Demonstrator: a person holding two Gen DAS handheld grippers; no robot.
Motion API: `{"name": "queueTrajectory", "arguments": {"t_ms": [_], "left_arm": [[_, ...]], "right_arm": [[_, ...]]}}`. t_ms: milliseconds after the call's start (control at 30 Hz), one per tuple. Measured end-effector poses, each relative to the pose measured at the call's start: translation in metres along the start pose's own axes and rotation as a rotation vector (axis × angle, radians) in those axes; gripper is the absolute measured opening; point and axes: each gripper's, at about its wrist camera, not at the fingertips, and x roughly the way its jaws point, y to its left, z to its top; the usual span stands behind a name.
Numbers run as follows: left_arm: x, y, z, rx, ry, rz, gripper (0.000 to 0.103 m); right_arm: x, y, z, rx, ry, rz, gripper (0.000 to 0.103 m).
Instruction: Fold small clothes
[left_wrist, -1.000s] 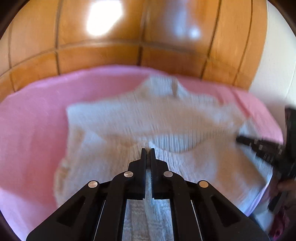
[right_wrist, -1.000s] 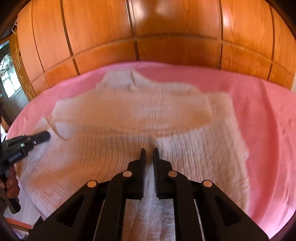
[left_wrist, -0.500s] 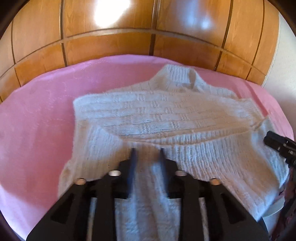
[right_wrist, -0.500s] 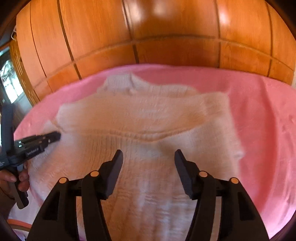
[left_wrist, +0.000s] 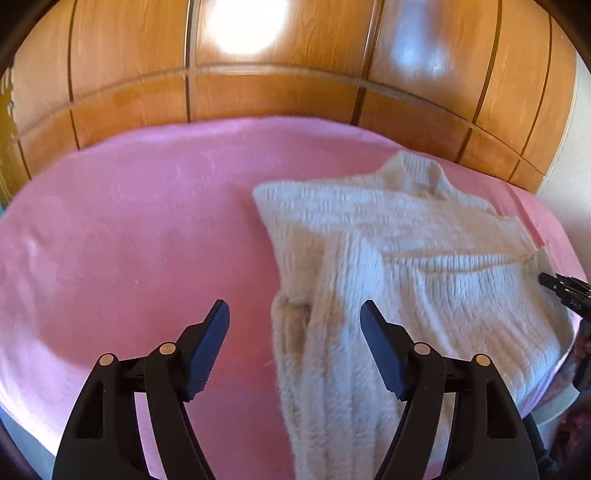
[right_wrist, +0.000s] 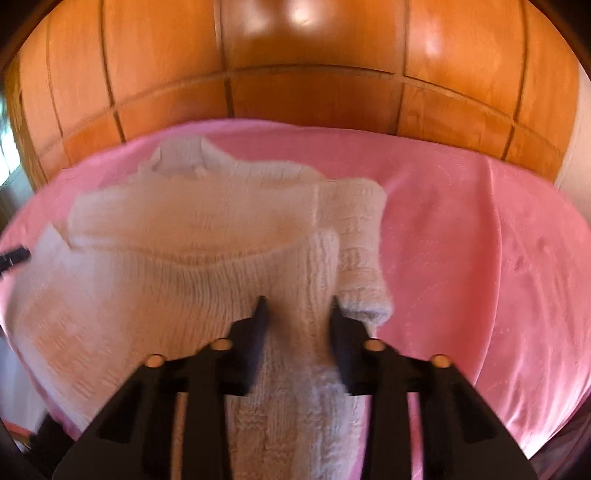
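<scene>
Sweater (left_wrist: 424, 258) is lying on the pink blanket (left_wrist: 129, 240), cream knit, collar pointing at the wood paneled wall (left_wrist: 295, 92) behind. From my left wrist camera it sits off to the right side of the frame, with one sleeve folded across the chest and a long strip of knit running down toward the camera.

My left tool (left_wrist: 293, 314) has just been opening and its jaws are spread wide now. Nothing is pinched: the left finger is over bare blanket and the right finger is over the edge of the knit, but the pads aren't pressing on anything.

My right tool (right_wrist: 297, 302) has just been closing, and there's a thick bunch of sweater fabric between its fingers. Looks like it's clamped on that bunch, near the right edge of the sweater where the folded sleeve (right_wrist: 358, 240) hangs over. That frame is pretty blurry, so I can't make out the finer details of the grip.

Right tool's tip also pokes into the left camera at the far right edge.
</scene>
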Motion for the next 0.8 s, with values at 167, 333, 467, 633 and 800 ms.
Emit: {"name": "queueTrajectory", "arguments": {"t_ms": [167,333,467,633,800], "left_arm": [[0.007,-0.006,-0.007,0.023,0.017,-0.057,0.03],[-0.003,-0.015,-0.008,0.094,-0.012,-0.091,0.016],[-0.005,-0.015,-0.01,0.11,-0.024,-0.061,0.034],[0.003,-0.017,-0.007,0.103,-0.018,-0.111,0.058],[0.015,-0.031,-0.004,0.163,0.008,-0.111,0.01]], "right_arm": [[-0.009,-0.002,-0.002,0.011,-0.019,-0.022,0.009],[-0.029,-0.003,0.008,0.002,-0.049,-0.005,0.008],[-0.027,-0.004,0.011,-0.018,-0.035,-0.012,0.008],[-0.014,-0.004,0.005,0.002,-0.003,-0.005,0.008],[-0.011,-0.008,0.005,0.021,0.005,-0.008,0.008]]}}
